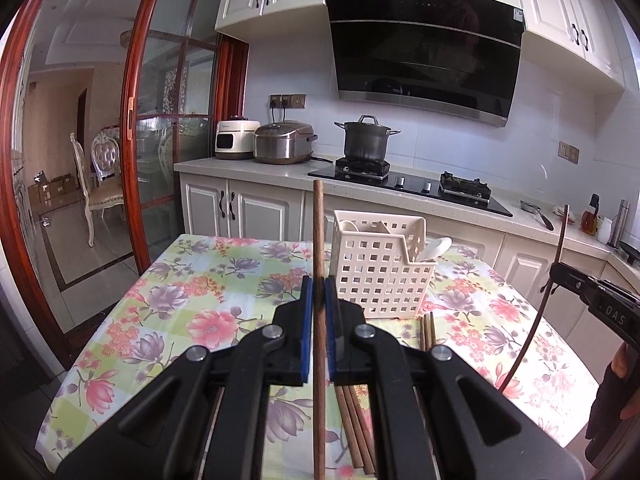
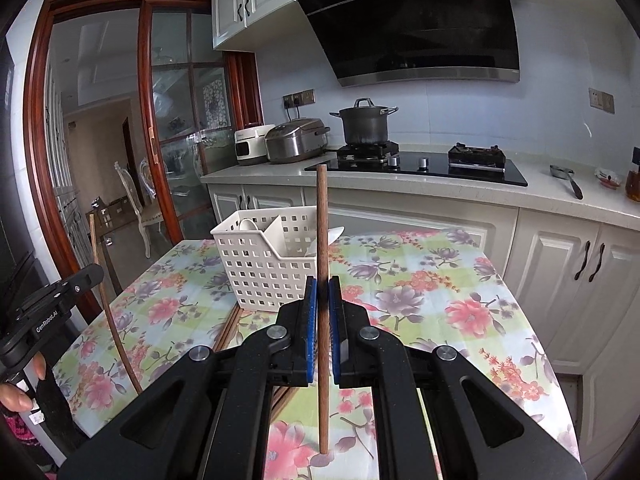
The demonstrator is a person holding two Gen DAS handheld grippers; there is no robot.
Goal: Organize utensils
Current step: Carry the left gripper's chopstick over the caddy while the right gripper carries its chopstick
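My left gripper (image 1: 319, 286) is shut on a brown wooden chopstick (image 1: 319, 240) that stands upright above the table. My right gripper (image 2: 322, 286) is likewise shut on a second upright wooden chopstick (image 2: 322, 224). A white perforated utensil basket (image 1: 380, 268) stands on the floral tablecloth ahead of both grippers, with white spoons (image 1: 434, 249) inside. In the right wrist view the same basket (image 2: 268, 260) sits ahead and to the left. Several more chopsticks (image 1: 354, 424) lie flat on the cloth below my left gripper. The right gripper (image 1: 560, 276) and its chopstick show at the left view's right edge.
The table with its floral cloth (image 2: 420, 292) stands in front of a kitchen counter (image 2: 560, 196) with a hob, a lidded pot (image 1: 366, 140) and two cookers (image 1: 284, 142). A glass sliding door (image 1: 168, 120) is to the left. The person's hand (image 2: 16, 392) holds the left gripper.
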